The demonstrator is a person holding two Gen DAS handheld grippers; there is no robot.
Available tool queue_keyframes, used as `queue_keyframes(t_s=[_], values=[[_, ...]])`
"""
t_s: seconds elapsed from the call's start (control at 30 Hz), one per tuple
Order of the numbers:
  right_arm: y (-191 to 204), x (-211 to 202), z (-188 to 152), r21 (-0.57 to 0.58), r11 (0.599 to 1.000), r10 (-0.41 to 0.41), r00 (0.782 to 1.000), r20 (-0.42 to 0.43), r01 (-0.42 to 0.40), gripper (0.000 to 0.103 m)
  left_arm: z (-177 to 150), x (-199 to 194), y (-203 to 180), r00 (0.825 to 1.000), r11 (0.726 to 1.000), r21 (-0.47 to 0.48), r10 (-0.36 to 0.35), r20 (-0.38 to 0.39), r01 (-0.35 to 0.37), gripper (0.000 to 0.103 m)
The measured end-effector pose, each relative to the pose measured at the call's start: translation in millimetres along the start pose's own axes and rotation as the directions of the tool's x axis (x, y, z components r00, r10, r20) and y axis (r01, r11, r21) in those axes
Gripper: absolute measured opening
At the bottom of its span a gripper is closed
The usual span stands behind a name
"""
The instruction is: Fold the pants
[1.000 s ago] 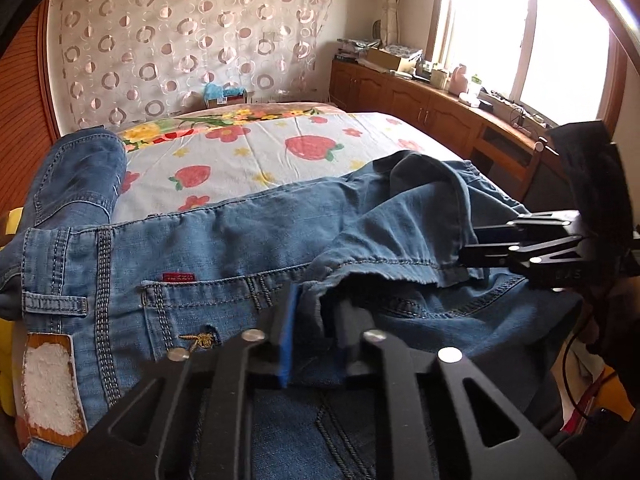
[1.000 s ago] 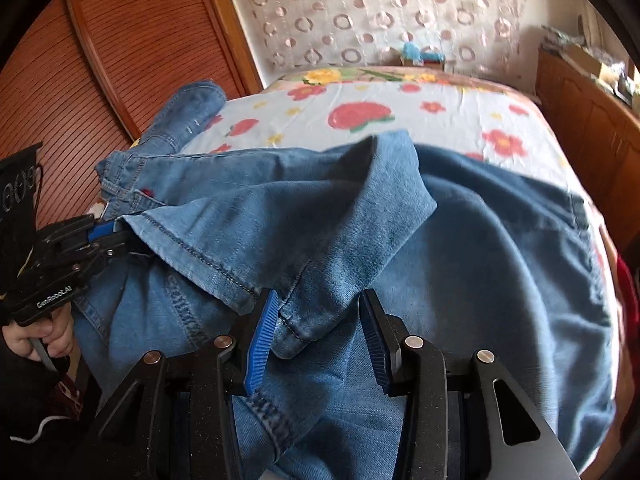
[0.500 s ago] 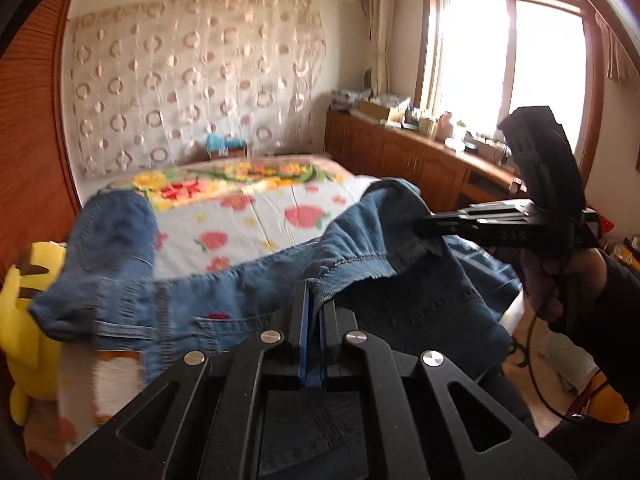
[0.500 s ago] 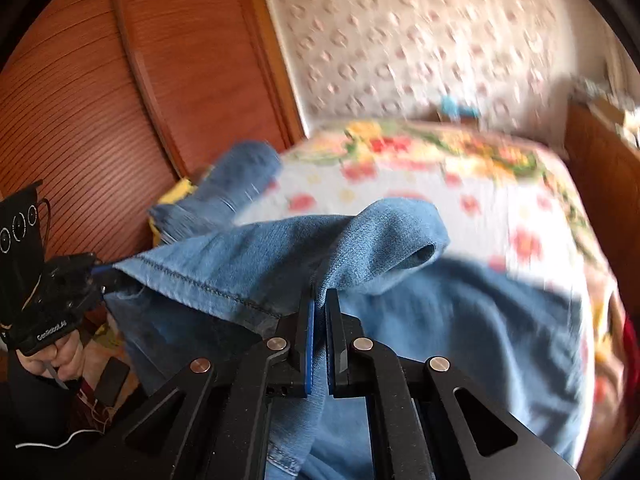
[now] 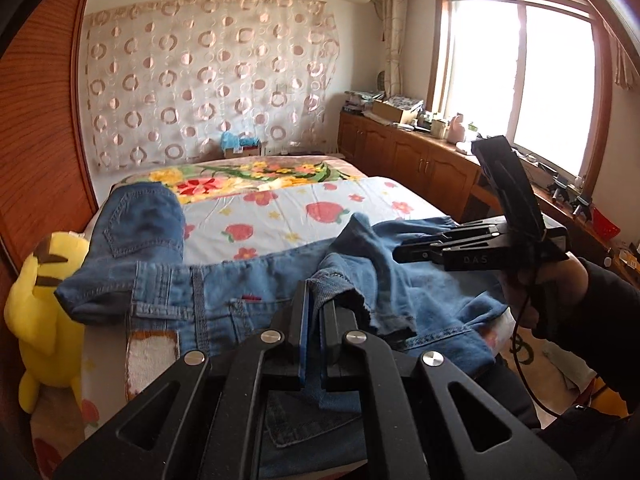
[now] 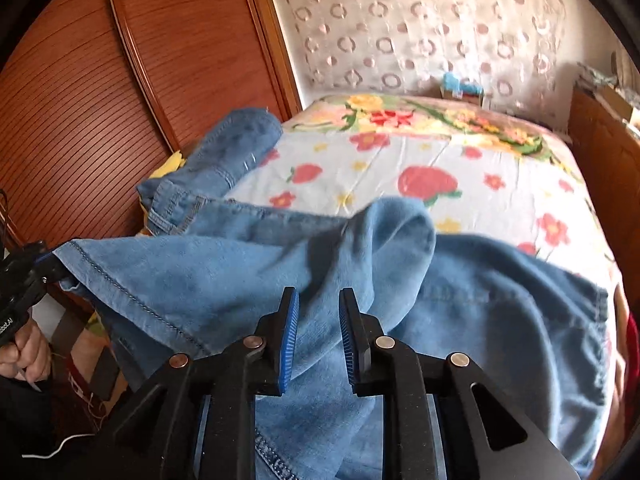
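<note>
Blue denim pants (image 5: 224, 296) lie across the near edge of a bed with a strawberry-print sheet (image 5: 288, 216); they also show in the right wrist view (image 6: 224, 272). My left gripper (image 5: 314, 296) is shut on a hem edge of the pants and holds it lifted. My right gripper (image 6: 318, 304) is open, its blue pads apart, with the cloth lying loose between and under them. It also shows from the side at the right of the left wrist view (image 5: 400, 254). The left gripper shows at the left edge of the right wrist view (image 6: 48, 260), pinching the hem.
A yellow plush toy (image 5: 44, 308) sits at the bed's left edge by the wooden wardrobe (image 6: 100, 100). A second folded denim piece (image 5: 140, 220) lies at the far left of the bed. Wooden cabinets (image 5: 408, 160) run under the window on the right.
My right gripper has opened and let go of the cloth it pinched half a second ago. The raised cloth has dropped lower. My left gripper stays shut on the hem.
</note>
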State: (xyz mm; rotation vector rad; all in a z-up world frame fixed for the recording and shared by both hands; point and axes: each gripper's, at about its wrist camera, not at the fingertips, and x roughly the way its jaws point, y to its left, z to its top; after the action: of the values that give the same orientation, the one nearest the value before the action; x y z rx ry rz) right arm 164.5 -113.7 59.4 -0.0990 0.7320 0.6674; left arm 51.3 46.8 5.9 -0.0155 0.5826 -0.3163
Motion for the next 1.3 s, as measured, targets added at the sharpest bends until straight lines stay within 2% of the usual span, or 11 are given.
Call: queue_keyframes(t_s=[0.07, 0.1, 0.13, 0.43, 0.47, 0.53, 0.63, 0.77, 1.0, 1.13, 1.3], values=[[-2.3, 1.6, 2.0, 0.015, 1.000, -0.001, 1.000, -0.011, 0.001, 0.037, -3.7, 1.4, 4.7, 1.000, 1.000, -0.009, 0.009, -0.008, -0.009, 0.005], [-7.7, 2.0, 1.3, 0.022, 1.000, 0.002, 1.000, -0.016, -0.002, 0.048, -5.8, 3.2, 7.6, 1.000, 1.000, -0.014, 0.015, -0.013, -0.015, 0.005], [-7.8, 3.2, -0.1, 0.027, 1.000, 0.001, 1.000, -0.021, 0.000, 0.053, -7.8, 4.5, 9.4, 1.000, 1.000, -0.018, 0.019, -0.018, -0.019, 0.005], [-12.4, 17.5, -14.0, 0.052, 0.997, 0.059, 0.995, -0.083, -0.055, 0.053, -27.5, 21.5, 22.9, 0.997, 0.997, -0.057, 0.038, -0.063, -0.042, 0.005], [-12.8, 21.0, -13.3, 0.051, 0.997, 0.059, 0.994, -0.093, -0.054, 0.050, -29.3, 22.0, 23.9, 0.997, 0.997, -0.059, 0.039, -0.064, -0.043, 0.005], [-14.0, 22.4, -11.2, 0.044, 0.997, 0.067, 0.993, -0.097, -0.063, 0.014, -31.2, 18.9, 24.9, 0.997, 0.997, -0.064, 0.039, -0.059, -0.043, 0.005], [-12.5, 13.1, -2.6, 0.011, 0.995, 0.095, 0.994, -0.054, -0.095, 0.003, -30.3, 7.0, 27.2, 0.999, 0.996, -0.076, 0.036, -0.031, -0.039, 0.005], [3.7, -17.1, 29.7, -0.072, 0.991, 0.112, 0.993, 0.033, -0.109, 0.002, -26.8, -19.3, 33.0, 0.999, 0.994, -0.104, 0.038, 0.015, -0.036, 0.005], [55.8, -52.3, 103.1, -0.222, 0.965, 0.177, 0.973, 0.148, -0.141, 0.002, -32.1, -52.2, 46.3, 0.997, 0.987, -0.154, 0.058, 0.043, -0.051, 0.005], [89.7, -30.3, 126.1, -0.276, 0.949, 0.193, 0.973, 0.129, -0.152, 0.002, -41.5, -53.6, 60.7, 0.995, 0.981, -0.174, 0.093, 0.018, -0.089, 0.005], [109.7, 14.4, 136.8, -0.289, 0.948, 0.160, 0.984, 0.079, -0.131, 0.002, -56.1, -47.3, 75.1, 0.994, 0.973, -0.207, 0.103, -0.021, -0.105, 0.005]])
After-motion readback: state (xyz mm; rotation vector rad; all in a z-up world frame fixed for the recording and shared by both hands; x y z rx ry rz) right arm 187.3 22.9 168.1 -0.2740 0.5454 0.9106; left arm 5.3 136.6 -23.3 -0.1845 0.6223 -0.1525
